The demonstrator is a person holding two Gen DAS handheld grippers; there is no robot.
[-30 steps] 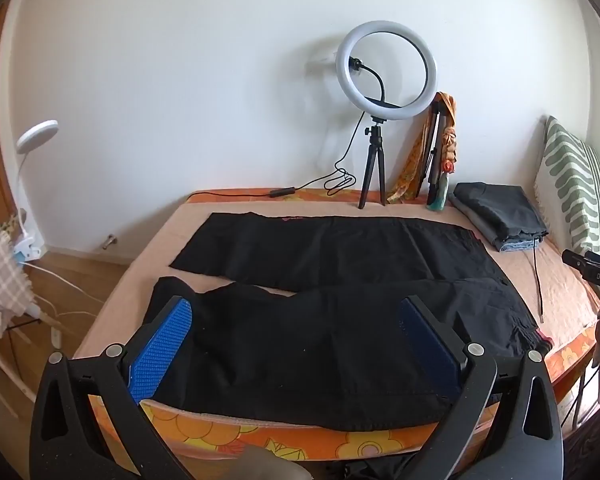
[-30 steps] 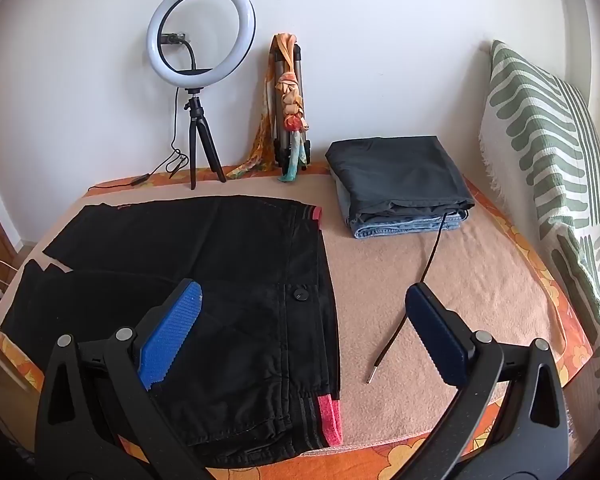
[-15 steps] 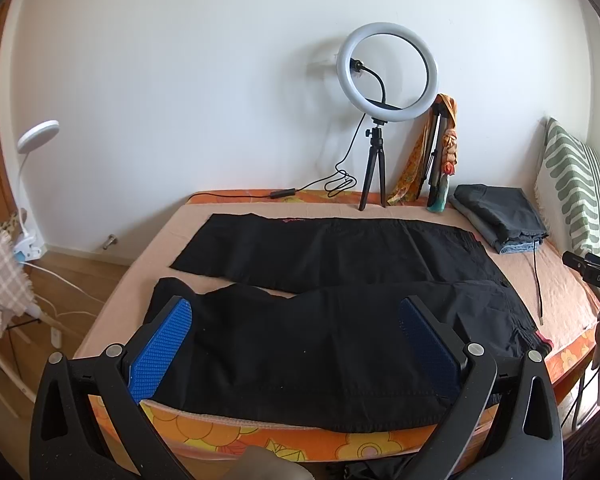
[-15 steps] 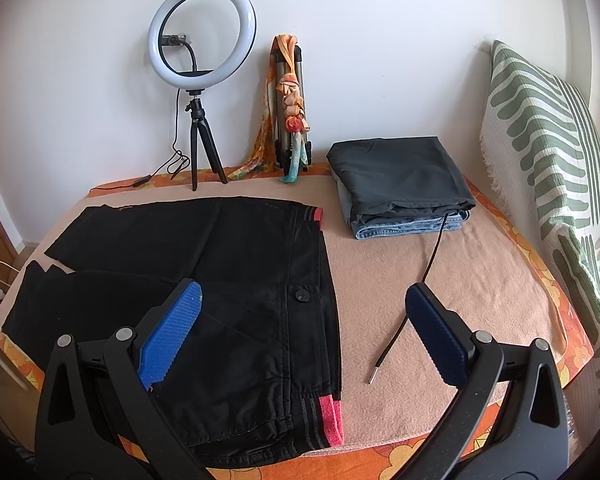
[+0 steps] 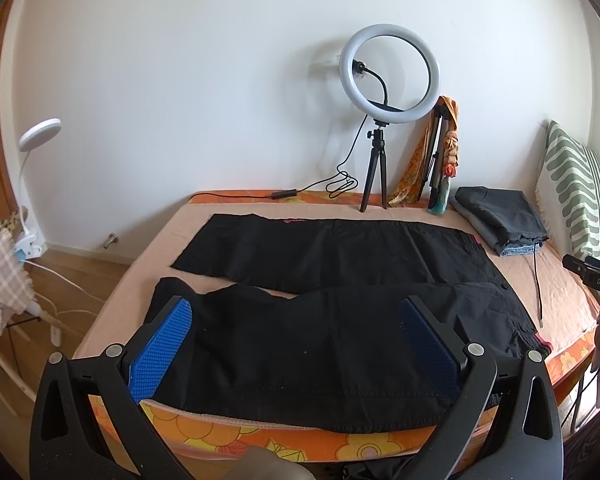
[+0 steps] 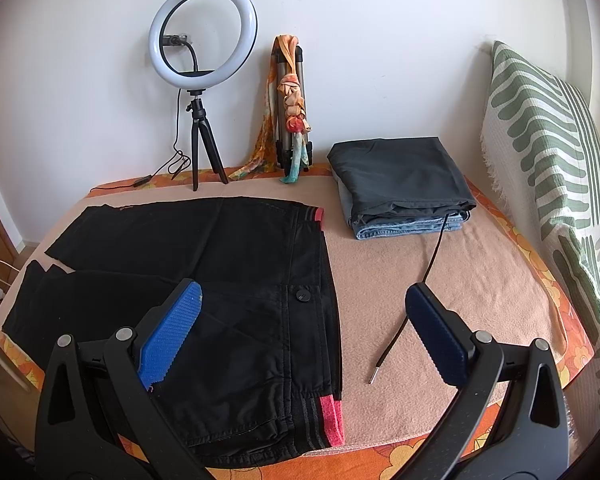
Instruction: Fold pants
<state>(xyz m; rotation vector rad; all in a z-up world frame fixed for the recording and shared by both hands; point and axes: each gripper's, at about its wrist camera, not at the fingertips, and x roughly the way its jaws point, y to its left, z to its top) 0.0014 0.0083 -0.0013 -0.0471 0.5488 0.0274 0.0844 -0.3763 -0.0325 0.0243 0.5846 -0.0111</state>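
Note:
Black pants (image 5: 340,280) lie spread flat on the bed (image 5: 564,292), legs apart, waistband with red trim to the right. The right wrist view shows the pants (image 6: 220,280) too, with a button near the waist and the red waistband end at the near edge. My left gripper (image 5: 296,344) is open and empty, hovering above the near leg at the bed's front edge. My right gripper (image 6: 304,336) is open and empty above the waist area.
A stack of folded grey pants and jeans (image 6: 400,188) sits at the back right with a black drawstring (image 6: 412,304) trailing forward. A ring light on a tripod (image 6: 202,80), a folded tripod with scarf (image 6: 292,108) and a striped pillow (image 6: 552,168) line the walls.
Both grippers have drifted slightly back and up from the bed. The pants have not moved.

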